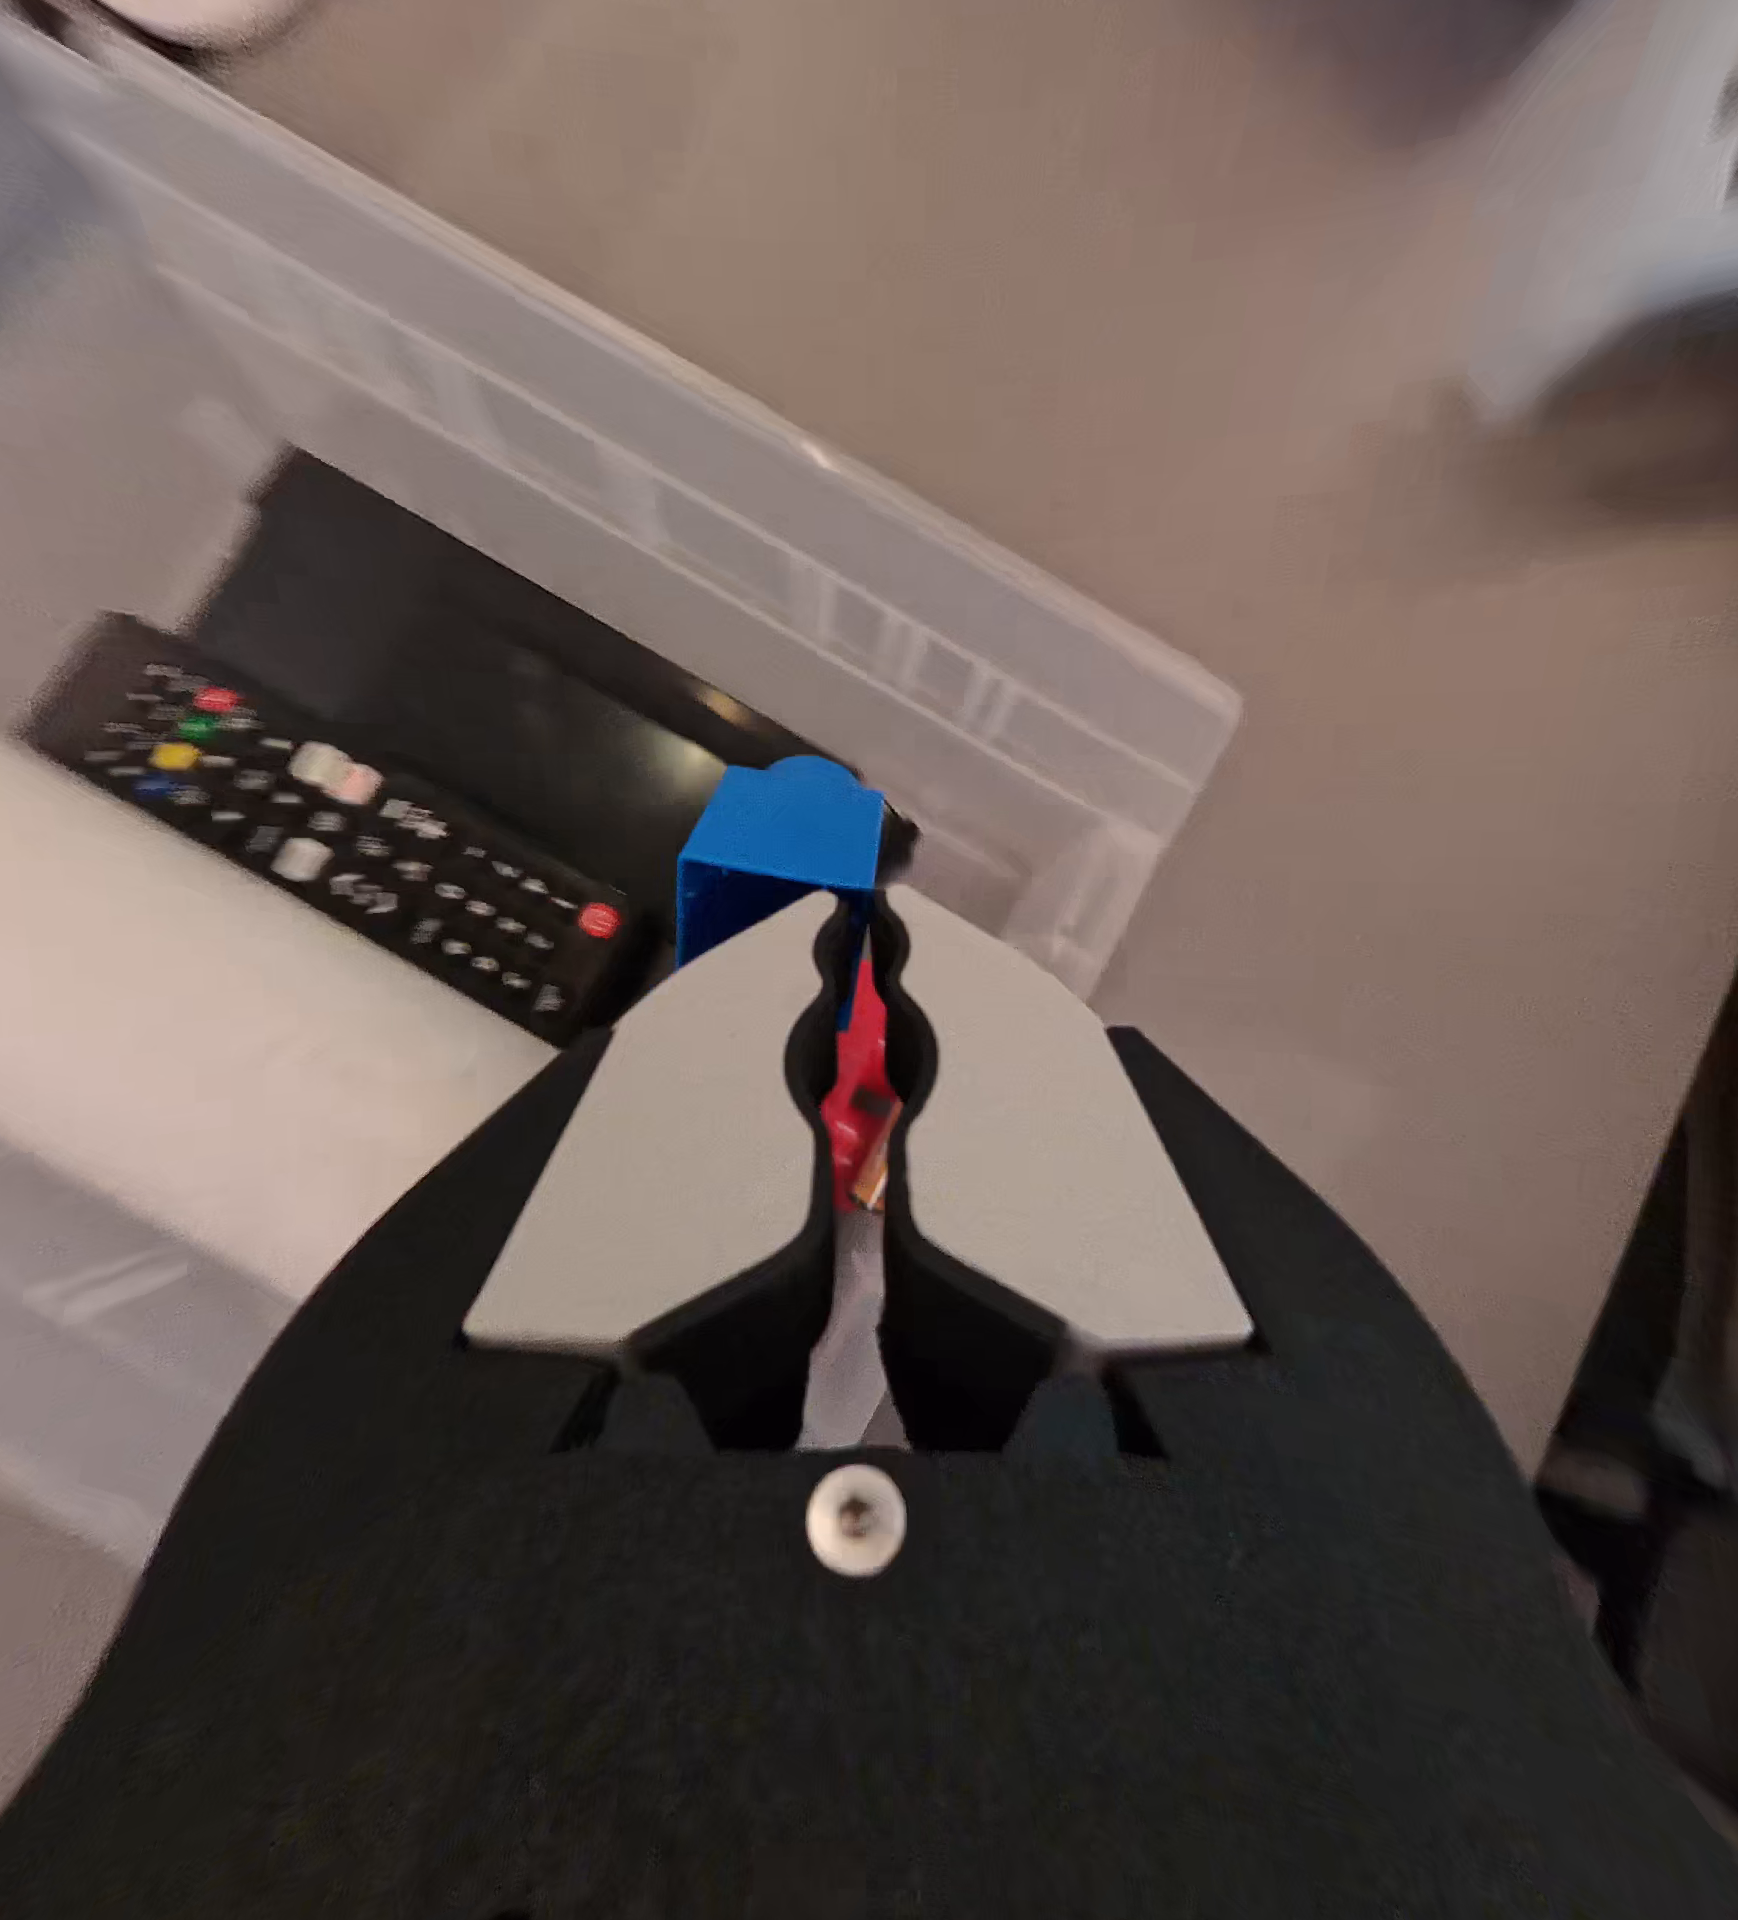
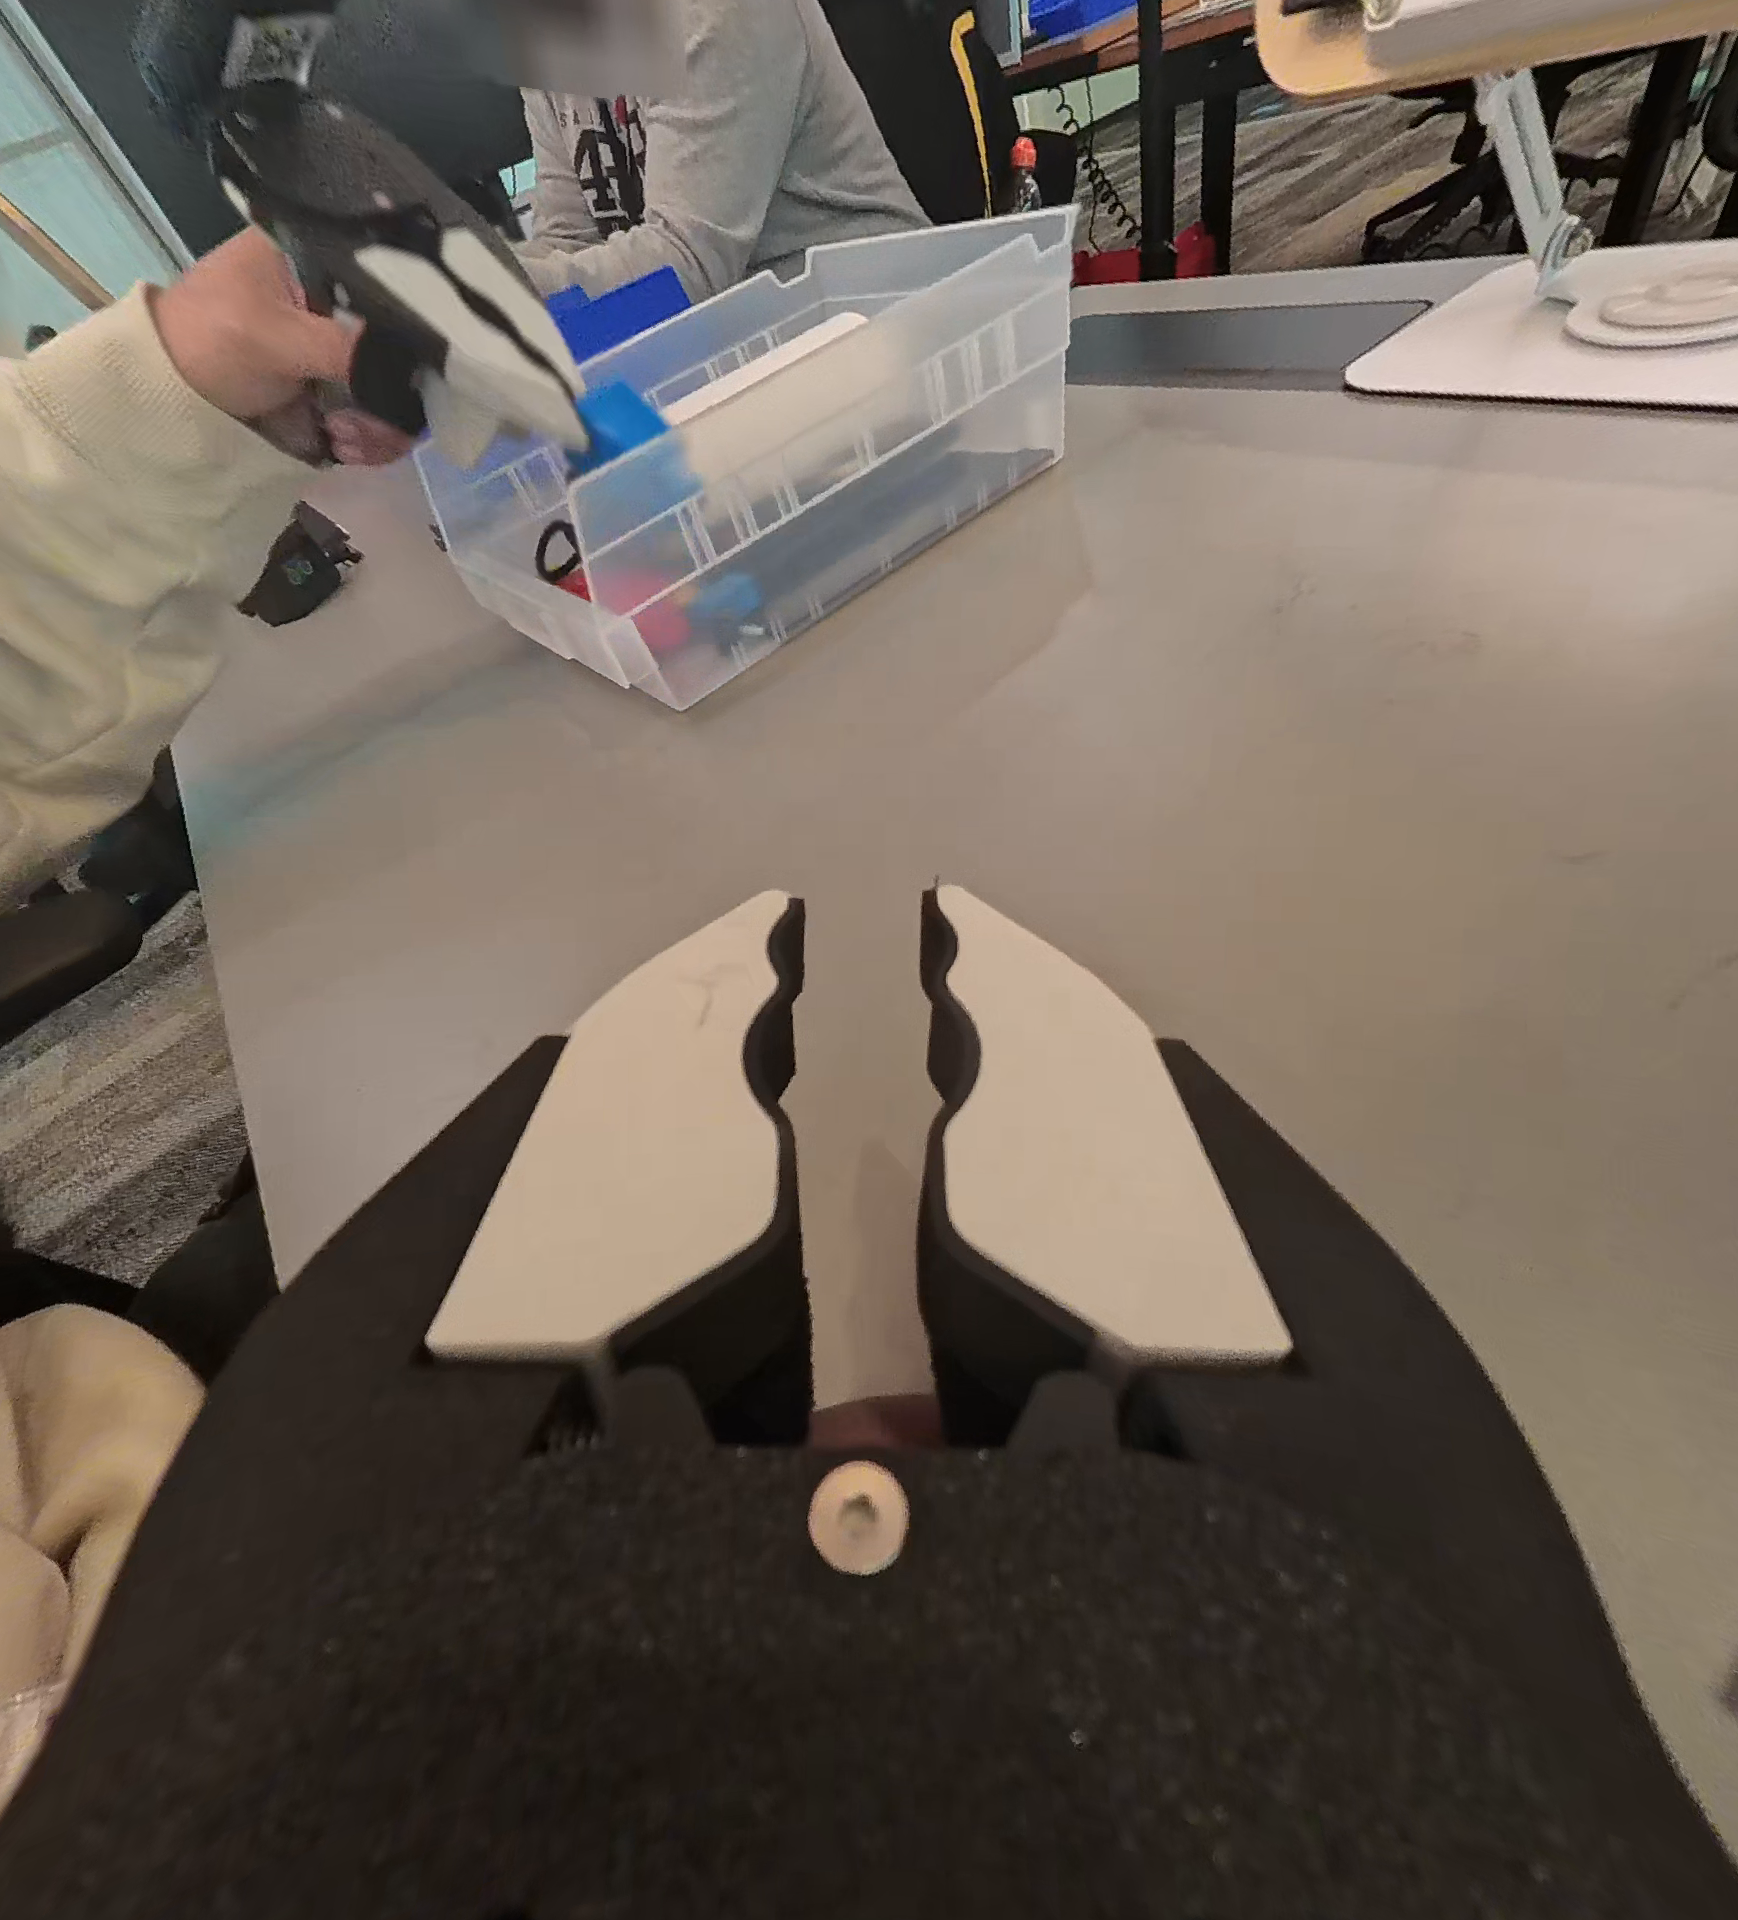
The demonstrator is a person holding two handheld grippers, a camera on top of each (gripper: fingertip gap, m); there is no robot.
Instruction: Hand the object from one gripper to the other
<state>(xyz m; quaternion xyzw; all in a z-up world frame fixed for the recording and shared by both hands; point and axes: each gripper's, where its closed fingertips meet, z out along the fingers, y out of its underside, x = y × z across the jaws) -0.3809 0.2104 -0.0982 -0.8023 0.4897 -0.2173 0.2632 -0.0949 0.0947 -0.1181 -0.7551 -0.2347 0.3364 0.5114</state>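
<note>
Over the grey table (image 2: pixel 1260 727), the right gripper (image 2: pixel 863 914) hangs low with its jaws apart and nothing between them. Farther off to the left, the left gripper (image 1: pixel 860 914) is clamped on a blue block (image 1: pixel 782 842), held above the clear bin (image 2: pixel 844 499). In the bin lie a black remote (image 1: pixel 345 821) and a white roll (image 2: pixel 792 384). Behind it sits a person in a grey sweatshirt (image 2: pixel 719 135).

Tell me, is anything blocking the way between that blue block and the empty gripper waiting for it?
Nothing visible. The left gripper holds the blue block above the clear bin, and only bare grey table lies between it and the open right gripper.
</note>
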